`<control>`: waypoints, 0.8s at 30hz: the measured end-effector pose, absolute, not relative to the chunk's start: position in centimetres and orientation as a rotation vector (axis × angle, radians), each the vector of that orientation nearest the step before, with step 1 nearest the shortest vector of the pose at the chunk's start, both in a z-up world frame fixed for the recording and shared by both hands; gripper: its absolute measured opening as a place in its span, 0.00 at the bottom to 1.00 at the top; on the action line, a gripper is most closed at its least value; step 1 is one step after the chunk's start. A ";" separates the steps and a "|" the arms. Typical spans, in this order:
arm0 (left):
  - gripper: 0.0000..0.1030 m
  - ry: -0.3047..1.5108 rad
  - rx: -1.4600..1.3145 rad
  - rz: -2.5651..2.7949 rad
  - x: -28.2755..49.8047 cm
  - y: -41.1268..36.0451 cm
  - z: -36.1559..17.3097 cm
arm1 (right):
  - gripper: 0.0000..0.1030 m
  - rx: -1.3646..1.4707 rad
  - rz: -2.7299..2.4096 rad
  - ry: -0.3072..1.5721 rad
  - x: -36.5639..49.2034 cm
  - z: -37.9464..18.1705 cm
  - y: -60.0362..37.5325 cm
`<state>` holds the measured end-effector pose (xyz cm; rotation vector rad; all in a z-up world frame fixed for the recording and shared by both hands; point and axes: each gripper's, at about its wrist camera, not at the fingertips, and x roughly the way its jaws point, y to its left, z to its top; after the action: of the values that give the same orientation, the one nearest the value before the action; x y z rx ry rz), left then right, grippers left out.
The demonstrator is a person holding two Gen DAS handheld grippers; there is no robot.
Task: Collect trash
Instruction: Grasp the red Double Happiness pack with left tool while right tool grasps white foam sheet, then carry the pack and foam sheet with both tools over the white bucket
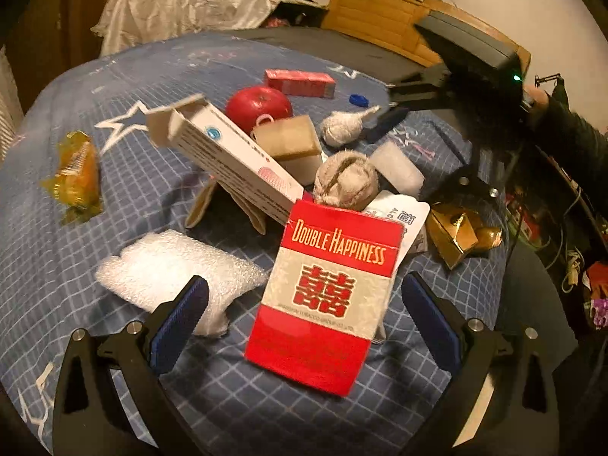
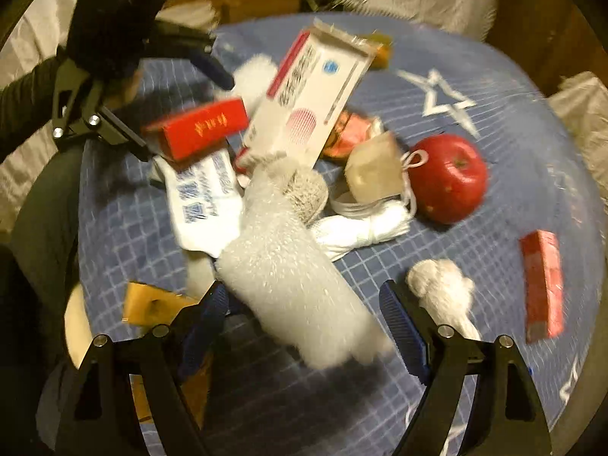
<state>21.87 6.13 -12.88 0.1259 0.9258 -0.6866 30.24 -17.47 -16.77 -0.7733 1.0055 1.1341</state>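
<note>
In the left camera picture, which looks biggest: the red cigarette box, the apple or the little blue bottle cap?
1. red cigarette box, though it is nearest the camera
2. apple
3. blue bottle cap

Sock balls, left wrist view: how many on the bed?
2. One sits mid-pile just above the cigarette pack; the other lies farther back, right of the apple. More could be buried in the pile.

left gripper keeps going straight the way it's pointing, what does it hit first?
Most likely the red cigarette pack, lying between the open fingers of the left gripper and nearest ahead. Depth is hard to judge; the blue bedcover lies right under it.
</note>
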 end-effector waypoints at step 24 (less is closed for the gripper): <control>0.56 0.787 -0.154 -0.402 15.0 8.4 -10.3 | 0.60 -0.153 0.840 0.729 21.4 -12.0 -23.2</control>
<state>15.04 8.44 -10.27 -0.1539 0.7875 -0.4021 21.44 -23.21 -12.04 -0.1532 0.7289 0.8401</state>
